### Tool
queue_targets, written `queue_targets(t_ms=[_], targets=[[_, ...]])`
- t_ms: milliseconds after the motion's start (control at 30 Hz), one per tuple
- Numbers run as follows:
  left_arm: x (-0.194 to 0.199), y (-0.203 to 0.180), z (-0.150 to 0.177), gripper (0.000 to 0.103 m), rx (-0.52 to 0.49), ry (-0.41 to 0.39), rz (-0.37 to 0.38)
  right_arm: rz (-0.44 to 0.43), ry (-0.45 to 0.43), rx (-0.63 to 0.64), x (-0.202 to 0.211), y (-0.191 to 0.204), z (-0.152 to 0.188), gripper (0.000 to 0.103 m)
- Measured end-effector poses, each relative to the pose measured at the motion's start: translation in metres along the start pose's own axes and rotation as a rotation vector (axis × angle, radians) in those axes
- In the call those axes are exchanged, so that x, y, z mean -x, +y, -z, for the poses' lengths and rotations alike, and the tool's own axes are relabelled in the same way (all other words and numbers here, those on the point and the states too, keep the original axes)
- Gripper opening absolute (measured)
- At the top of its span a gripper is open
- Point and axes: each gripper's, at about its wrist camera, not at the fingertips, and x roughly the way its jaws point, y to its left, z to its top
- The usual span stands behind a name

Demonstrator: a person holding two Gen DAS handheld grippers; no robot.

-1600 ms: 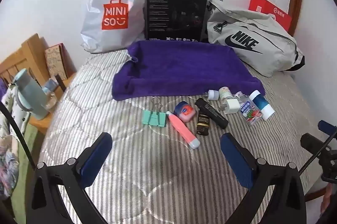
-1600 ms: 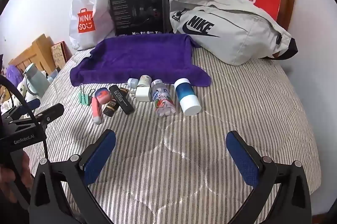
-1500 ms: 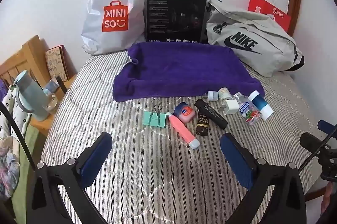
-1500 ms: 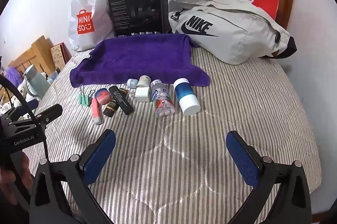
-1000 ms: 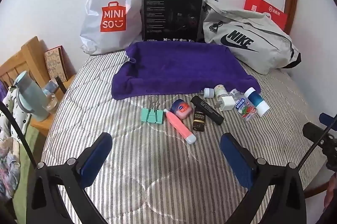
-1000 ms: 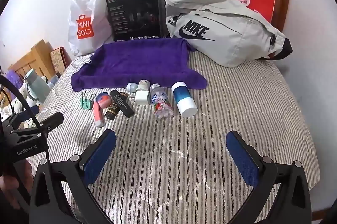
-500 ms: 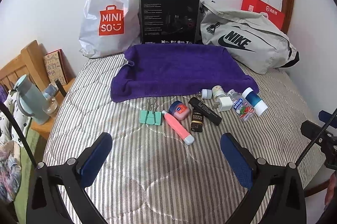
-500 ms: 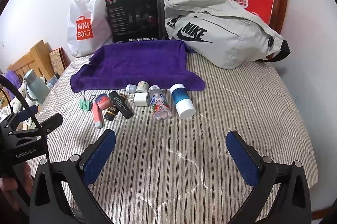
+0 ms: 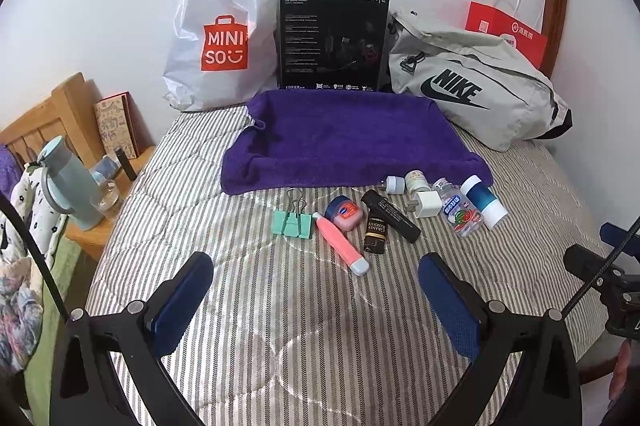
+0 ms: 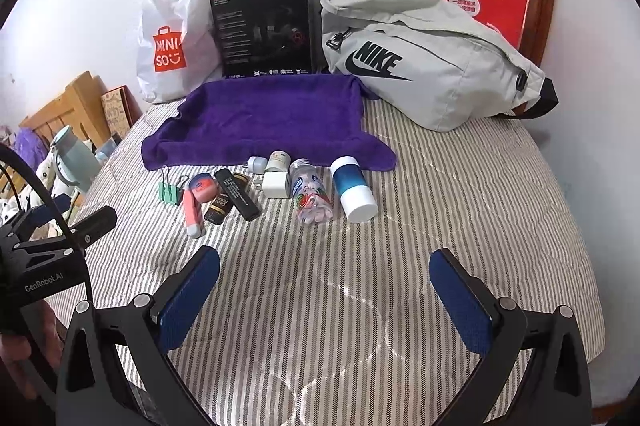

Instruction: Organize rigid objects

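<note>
Several small objects lie in a row on the striped bed, just in front of a purple towel (image 9: 344,141) (image 10: 264,117): a green binder clip (image 9: 292,222) (image 10: 169,191), a pink tube (image 9: 340,244) (image 10: 192,211), a round tin (image 9: 343,211), a black stick (image 9: 392,217) (image 10: 237,194), a white plug (image 9: 426,205) (image 10: 276,184), a clear bottle (image 9: 458,214) (image 10: 310,195) and a blue-and-white bottle (image 9: 484,201) (image 10: 354,189). My left gripper (image 9: 316,290) is open and empty, short of the row. My right gripper (image 10: 324,290) is open and empty too.
A white Miniso bag (image 9: 224,41), a black box (image 9: 334,39), a grey Nike bag (image 9: 476,89) and a red paper bag (image 10: 476,5) stand against the wall behind the towel. A wooden nightstand with a teal flask (image 9: 68,181) is at the left.
Both grippers have drawn back and risen a little, so the row of objects looks smaller and farther. Nothing on the bed has moved. Both jaws stay open.
</note>
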Motion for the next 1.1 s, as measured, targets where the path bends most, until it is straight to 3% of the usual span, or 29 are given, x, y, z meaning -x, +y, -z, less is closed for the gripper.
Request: queue_targets(t_ms=[1100], targets=[[0.0018, 0.0018, -0.0015, 0.103, -0.001, -0.004, 0.025, 0.018, 0.007, -0.011, -0.0002, 0.0017, 0.0034, 0.103]])
